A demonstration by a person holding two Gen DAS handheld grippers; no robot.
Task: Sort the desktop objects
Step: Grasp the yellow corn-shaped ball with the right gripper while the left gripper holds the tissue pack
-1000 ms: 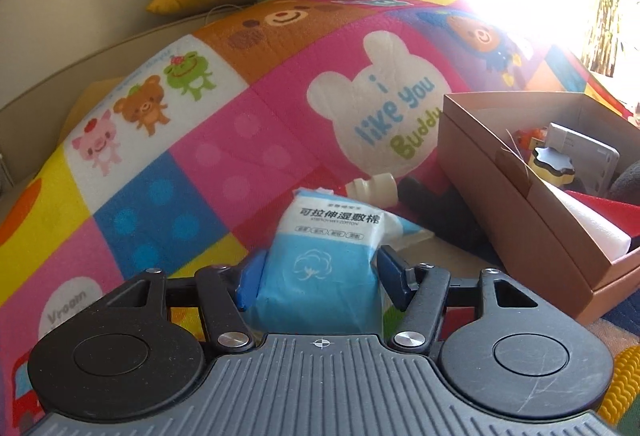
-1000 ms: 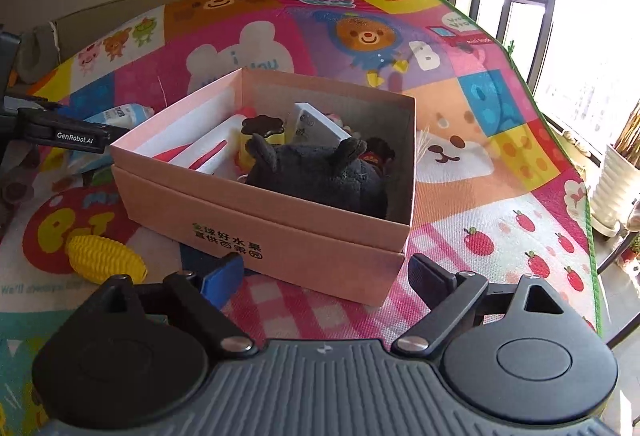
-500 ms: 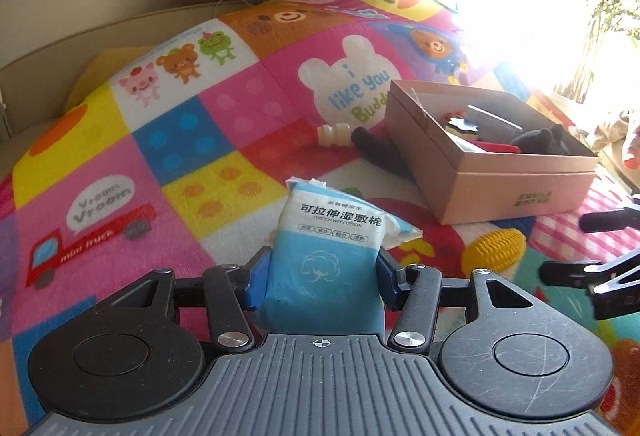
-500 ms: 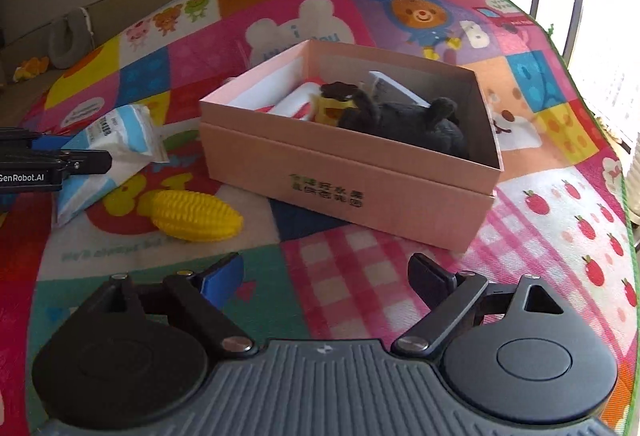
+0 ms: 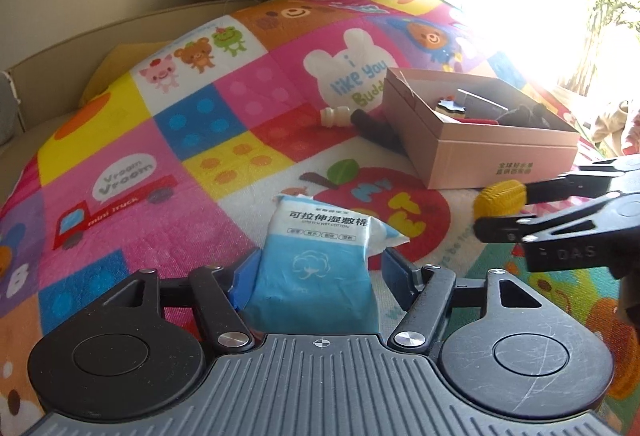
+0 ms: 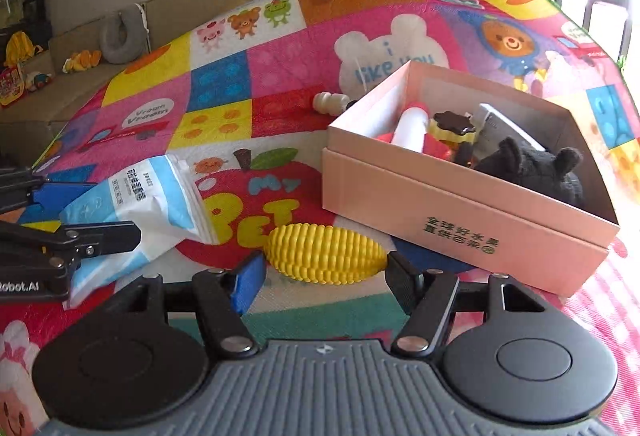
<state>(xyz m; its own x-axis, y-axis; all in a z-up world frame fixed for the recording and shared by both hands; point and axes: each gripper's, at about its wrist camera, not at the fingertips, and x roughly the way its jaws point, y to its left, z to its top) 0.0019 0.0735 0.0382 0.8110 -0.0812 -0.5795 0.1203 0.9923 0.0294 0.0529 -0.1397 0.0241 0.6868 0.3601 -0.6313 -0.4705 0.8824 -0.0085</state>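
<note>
Play mat point(image 5: 224, 172) — cartoon patchwork, bears all items; its far right corner is lost in window glare in the left wrist view.

Pink box point(image 6: 460, 212) — open-topped, on the mat's right part. Contents partly hidden by its walls: dark plush toy point(image 6: 536, 172), white tube point(image 6: 410, 128), yellow piece with a dark scalloped top point(image 6: 454, 124), a grey-white flat item only partly seen.

Black object point(image 5: 376, 130) with a white ridged cap point(image 5: 336, 115) — lies just left of the box; its far end is hidden behind the box in the right wrist view.

Left gripper point(image 5: 320, 268) — jaws set either side of the blue-and-white wet cotton pack point(image 5: 316, 260); the left pad touches it, the right pad shows a slight gap, so a firm grip cannot be told. Pack's lower end is cut off behind the gripper body. Its long axis runs along the fingers, sealed top pointing away toward the apple print.

Right gripper point(image 6: 324, 276) — jaws wide, not clamped, flanking the yellow corn toy point(image 6: 326, 254). Corn lies on the mat in front of the box, long axis crosswise between the fingers, tapered ends left and right.
</note>
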